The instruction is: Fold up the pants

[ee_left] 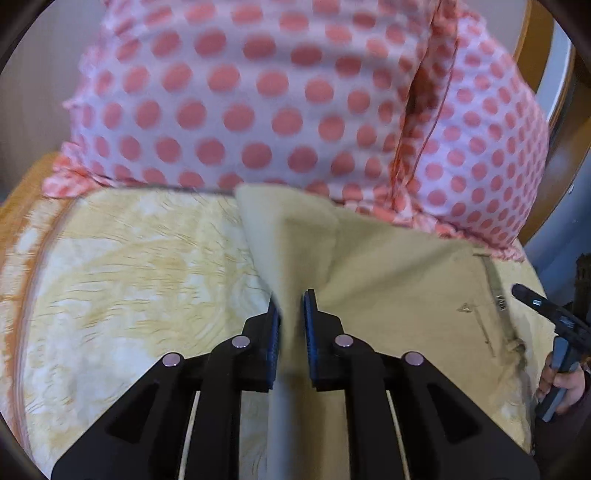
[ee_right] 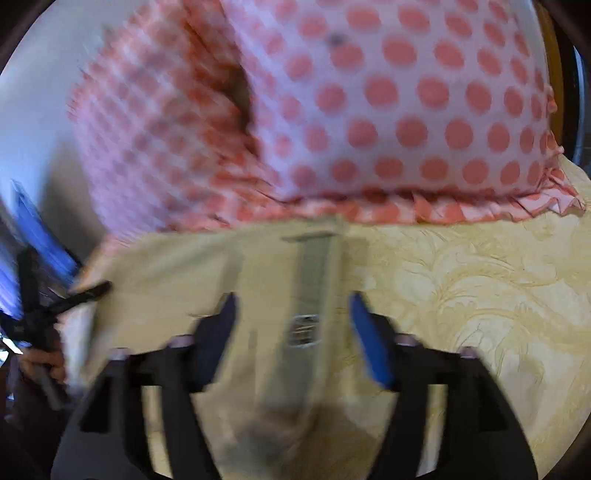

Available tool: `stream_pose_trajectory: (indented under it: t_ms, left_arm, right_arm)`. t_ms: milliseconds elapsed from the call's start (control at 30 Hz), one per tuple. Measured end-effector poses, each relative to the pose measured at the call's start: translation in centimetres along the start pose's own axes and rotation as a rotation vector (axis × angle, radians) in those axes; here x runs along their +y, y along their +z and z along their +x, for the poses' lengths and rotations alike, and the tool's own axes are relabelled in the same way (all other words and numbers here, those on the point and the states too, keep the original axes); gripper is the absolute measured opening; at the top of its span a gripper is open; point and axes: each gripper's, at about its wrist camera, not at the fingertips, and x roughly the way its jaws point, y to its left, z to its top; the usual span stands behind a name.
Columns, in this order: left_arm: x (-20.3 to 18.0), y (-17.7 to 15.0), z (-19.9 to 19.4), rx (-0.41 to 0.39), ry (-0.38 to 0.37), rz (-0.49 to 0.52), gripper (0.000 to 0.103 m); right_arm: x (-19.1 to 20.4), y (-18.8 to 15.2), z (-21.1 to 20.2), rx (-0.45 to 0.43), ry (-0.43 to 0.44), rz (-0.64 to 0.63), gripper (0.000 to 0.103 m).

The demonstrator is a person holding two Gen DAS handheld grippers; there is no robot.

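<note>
Beige pants (ee_left: 388,280) lie on a yellow patterned bedspread (ee_left: 129,280). My left gripper (ee_left: 291,310) is shut on a raised fold of the pants cloth, which runs up between its blue pads. In the right wrist view the pants (ee_right: 177,280) lie spread below me with the zipper fly (ee_right: 310,280) and metal clasp (ee_right: 303,328) between my fingers. My right gripper (ee_right: 291,317) is open above the fly and holds nothing. The right gripper also shows at the right edge of the left wrist view (ee_left: 543,306).
Two pink pillows with coral dots (ee_left: 258,96) stand against the headboard just behind the pants, also in the right wrist view (ee_right: 369,110). A wooden bed frame (ee_left: 532,33) runs at the far right. The bedspread (ee_right: 480,295) extends right of the pants.
</note>
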Motion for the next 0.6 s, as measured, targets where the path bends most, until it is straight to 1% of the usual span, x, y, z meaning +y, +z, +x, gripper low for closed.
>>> stream_pose_trajectory:
  t_ms: [33, 67, 100, 133, 167, 200, 233, 267, 300, 333, 367, 400, 433, 467, 500, 567, 600]
  left_arm:
    - [-0.1, -0.4, -1.4, -0.029, -0.02, -0.001, 0.011]
    - [-0.5, -0.8, -2.4, -0.043, -0.057, 0.001, 0.011]
    - [-0.9, -1.0, -2.7, -0.041, -0.095, -0.001, 0.011]
    - [-1.4, -1.7, -2.8, -0.01, -0.164, -0.014, 0.012]
    - [-1.7, -2.0, -2.5, 0.019, -0.195, -0.019, 0.012]
    - [-2.0, -2.5, -1.8, 0.064, -0.232, -0.029, 0.012]
    - [-2.3, -3.0, -0.6, 0.117, -0.246, -0.041, 0.012]
    - [-2.3, -3.4, 0.6, 0.159, -0.229, -0.048, 0.012]
    - [-2.1, -3.7, 1.5, 0.186, -0.212, -0.053, 0.012]
    - [-1.8, -4.0, 2.4, 0.192, -0.222, -0.072, 0.012]
    - [-1.5, -3.9, 2.4, 0.175, -0.238, -0.095, 0.012]
    - [-1.3, -3.9, 2.2, 0.185, -0.242, -0.111, 0.012]
    - [-1.3, -3.9, 1.4, 0.177, -0.23, -0.122, 0.012]
    - [-1.4, -4.0, 0.1, 0.149, -0.201, -0.109, 0.013]
    - [-1.7, -4.3, -1.0, 0.122, -0.174, -0.084, 0.019]
    - [-2.5, -5.8, -4.5, 0.041, -0.077, -0.001, 0.067]
    - [-2.8, -6.8, -6.1, -0.003, -0.02, 0.023, 0.102]
  right_arm:
    - [0.5, -0.3, -0.8, -0.01, 0.051, 0.002, 0.078]
    - [1.2, -0.9, -1.5, -0.006, 0.124, 0.008, 0.079]
    - [1.7, -1.3, -1.5, 0.01, 0.169, 0.02, 0.08]
    - [1.8, -1.7, -1.3, 0.032, 0.208, 0.038, 0.081]
    - [1.7, -2.5, -0.6, 0.073, 0.251, 0.081, 0.081]
    - [1.5, -2.8, 0.1, 0.101, 0.262, 0.115, 0.082]
    - [0.8, -3.4, 1.2, 0.144, 0.246, 0.171, 0.082]
    - [0.1, -3.8, 1.7, 0.16, 0.231, 0.212, 0.081]
    - [-1.2, -4.2, 2.0, 0.129, 0.26, 0.285, 0.081]
    - [-1.8, -4.3, 1.9, 0.112, 0.269, 0.329, 0.081]
    - [-2.1, -4.2, 1.6, 0.11, 0.26, 0.363, 0.081]
    - [-1.8, -4.2, 1.1, 0.104, 0.231, 0.355, 0.082]
    - [-0.8, -4.3, 0.0, 0.085, 0.18, 0.31, 0.091]
    - [0.6, -4.6, -1.2, 0.06, 0.136, 0.241, 0.097]
    - [1.8, -5.2, -2.3, 0.04, 0.096, 0.182, 0.101]
    - [4.4, -6.9, -4.1, 0.009, 0.019, 0.06, 0.101]
    - [5.9, -8.5, -5.1, -0.005, -0.023, -0.011, 0.101]
